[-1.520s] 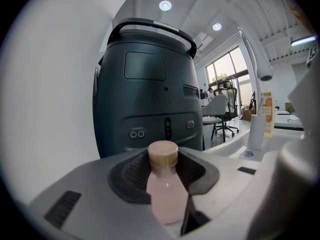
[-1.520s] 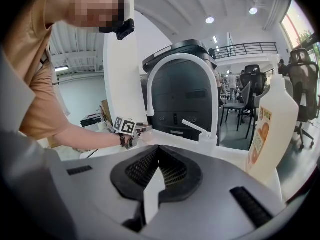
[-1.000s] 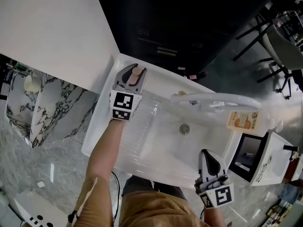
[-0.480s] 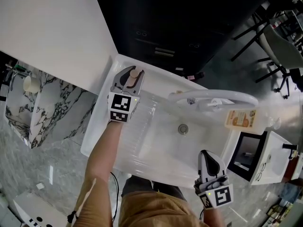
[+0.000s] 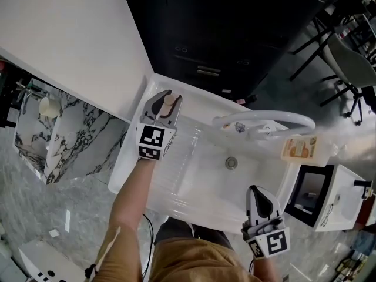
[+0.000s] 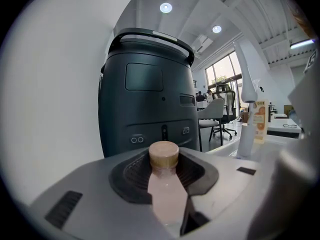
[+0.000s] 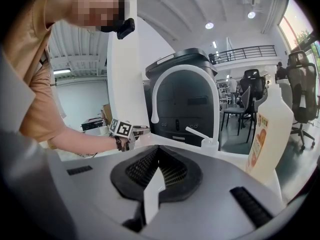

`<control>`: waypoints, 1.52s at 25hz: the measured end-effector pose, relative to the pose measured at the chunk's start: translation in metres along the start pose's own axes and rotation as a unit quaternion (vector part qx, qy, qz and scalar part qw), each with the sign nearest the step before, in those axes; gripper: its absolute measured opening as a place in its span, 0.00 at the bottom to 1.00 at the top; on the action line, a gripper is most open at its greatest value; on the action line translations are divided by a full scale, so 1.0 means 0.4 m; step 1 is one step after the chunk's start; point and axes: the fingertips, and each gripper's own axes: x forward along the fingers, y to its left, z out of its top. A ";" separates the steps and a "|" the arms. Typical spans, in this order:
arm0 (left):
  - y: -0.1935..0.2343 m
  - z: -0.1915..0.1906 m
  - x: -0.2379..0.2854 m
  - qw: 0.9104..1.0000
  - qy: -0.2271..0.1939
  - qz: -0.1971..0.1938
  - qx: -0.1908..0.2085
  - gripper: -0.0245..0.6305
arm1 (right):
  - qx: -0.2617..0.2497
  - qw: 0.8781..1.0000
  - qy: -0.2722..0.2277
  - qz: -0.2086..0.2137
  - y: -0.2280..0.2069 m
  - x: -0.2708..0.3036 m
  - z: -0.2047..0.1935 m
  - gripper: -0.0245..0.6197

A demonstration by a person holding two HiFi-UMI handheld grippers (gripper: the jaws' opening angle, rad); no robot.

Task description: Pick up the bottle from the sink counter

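At the far left of the counter (image 5: 197, 101), the left gripper (image 5: 165, 101) is gripping the bottle (image 6: 167, 196). Its jaws are standing partly apart and pressing on either side of the pale pink body, just below the tan cap (image 6: 164, 154). The bottle is standing upright between them, with a dark rounded machine (image 6: 145, 94) looming beyond it. From above, only the cap is showing between the gripper's tips, over the counter's far left corner beside the basin. Its base is hidden, so I cannot tell whether it is resting on the counter or hanging clear of it.

Moving right, the basin is lying empty around its drain (image 5: 231, 163), and the white faucet (image 5: 276, 120) is arching over its far side. At the near edge of the sink, the right gripper (image 5: 259, 191) is hovering with its jaws drawn together and nothing between them. It is taking no part in the pick-up. Further right, a soap bottle (image 5: 301, 148) with an orange label is standing untouched on the counter.

The grasp looks done, as the bottle is sitting squarely in the jaws. What is left, as far as I can judge, is carrying it plainly up and away from the counter without letting it tip or slip.
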 end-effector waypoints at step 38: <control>-0.093 0.231 -0.326 0.999 -0.026 -0.035 0.001 0.22 | -0.030 0.997 -0.072 0.020 0.136 -0.069 0.163 0.04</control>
